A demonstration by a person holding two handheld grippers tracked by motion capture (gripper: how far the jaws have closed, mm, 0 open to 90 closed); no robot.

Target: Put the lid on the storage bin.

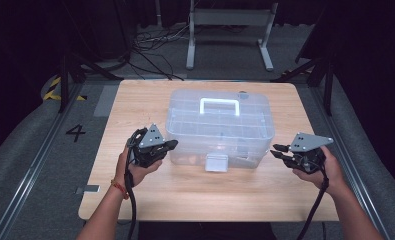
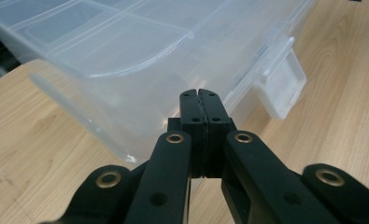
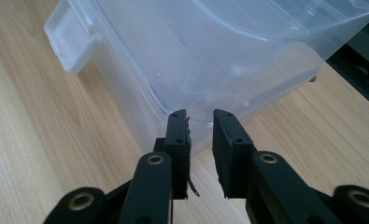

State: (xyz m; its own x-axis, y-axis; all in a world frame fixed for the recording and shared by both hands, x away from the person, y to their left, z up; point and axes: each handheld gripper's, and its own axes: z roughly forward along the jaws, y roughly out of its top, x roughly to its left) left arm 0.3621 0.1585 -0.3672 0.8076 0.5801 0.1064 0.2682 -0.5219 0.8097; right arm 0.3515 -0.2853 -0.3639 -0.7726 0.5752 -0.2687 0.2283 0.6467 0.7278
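Clear ribbed plastic box (image 1: pixel 220 127), white-handled, on pale woodgrain table (image 1: pixel 135 105).

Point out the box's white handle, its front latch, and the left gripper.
white handle (image 1: pixel 219 103), high view, on the top bar.
front latch (image 1: pixel 216 162), high view, on the flap's face.
left gripper (image 1: pixel 172 144), high view, at its jaw tips.

I see the box (image 1: pixel 220 125) mid-table (image 1: pixel 150 200). My left gripper (image 1: pixel 172 145) sits beside its left end, my right gripper (image 1: pixel 280 151) beside its right.
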